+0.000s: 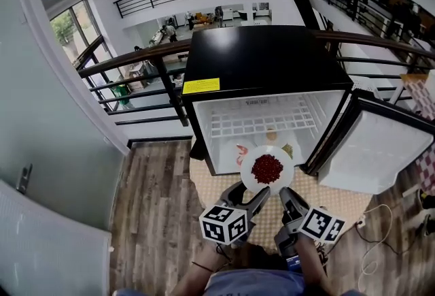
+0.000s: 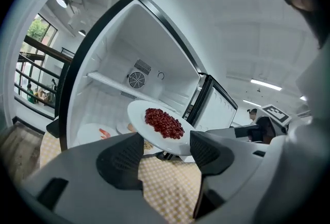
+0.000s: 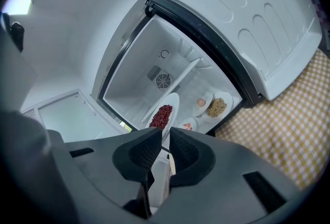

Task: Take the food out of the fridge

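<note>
Only the right gripper view shows the right tongs [image 3: 165, 138] clamped on the plate [image 3: 171, 102]; the left tongs [image 2: 165, 148] stand apart.

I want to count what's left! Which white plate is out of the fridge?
The round white plate of red beans, pinched by the right gripper; the other plates sit inside the black fridge.

Grey left gripper [image 1: 248, 190], right gripper [image 1: 285, 192], marker cubes [image 1: 223, 223]
</note>
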`<state>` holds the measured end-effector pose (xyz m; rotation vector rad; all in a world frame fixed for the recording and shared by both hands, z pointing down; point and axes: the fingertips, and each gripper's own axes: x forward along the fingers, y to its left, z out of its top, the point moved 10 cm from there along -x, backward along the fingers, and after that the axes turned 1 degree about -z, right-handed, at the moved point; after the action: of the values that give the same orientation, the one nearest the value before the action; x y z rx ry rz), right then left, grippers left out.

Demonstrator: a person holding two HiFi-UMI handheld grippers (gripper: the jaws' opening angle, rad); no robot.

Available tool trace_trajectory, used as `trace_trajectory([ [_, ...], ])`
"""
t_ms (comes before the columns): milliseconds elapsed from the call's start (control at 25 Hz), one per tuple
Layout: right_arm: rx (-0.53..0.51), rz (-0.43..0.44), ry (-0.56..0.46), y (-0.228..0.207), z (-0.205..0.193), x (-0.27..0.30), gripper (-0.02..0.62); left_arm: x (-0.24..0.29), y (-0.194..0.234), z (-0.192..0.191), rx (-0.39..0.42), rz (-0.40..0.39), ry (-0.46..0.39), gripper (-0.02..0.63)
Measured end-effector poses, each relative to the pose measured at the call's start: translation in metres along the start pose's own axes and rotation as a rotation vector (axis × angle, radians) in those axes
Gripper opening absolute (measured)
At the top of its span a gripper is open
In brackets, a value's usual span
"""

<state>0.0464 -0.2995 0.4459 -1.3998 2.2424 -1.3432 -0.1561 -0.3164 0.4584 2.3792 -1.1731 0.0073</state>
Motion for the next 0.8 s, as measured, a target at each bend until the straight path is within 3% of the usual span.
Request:
trace_trajectory([
  [800, 0.009, -0.009, -0.008, 0.031, -0.098, -0.084, 0.057, -0.111, -0.043, -0.051, 0.030, -0.010, 0.015, 0.290],
])
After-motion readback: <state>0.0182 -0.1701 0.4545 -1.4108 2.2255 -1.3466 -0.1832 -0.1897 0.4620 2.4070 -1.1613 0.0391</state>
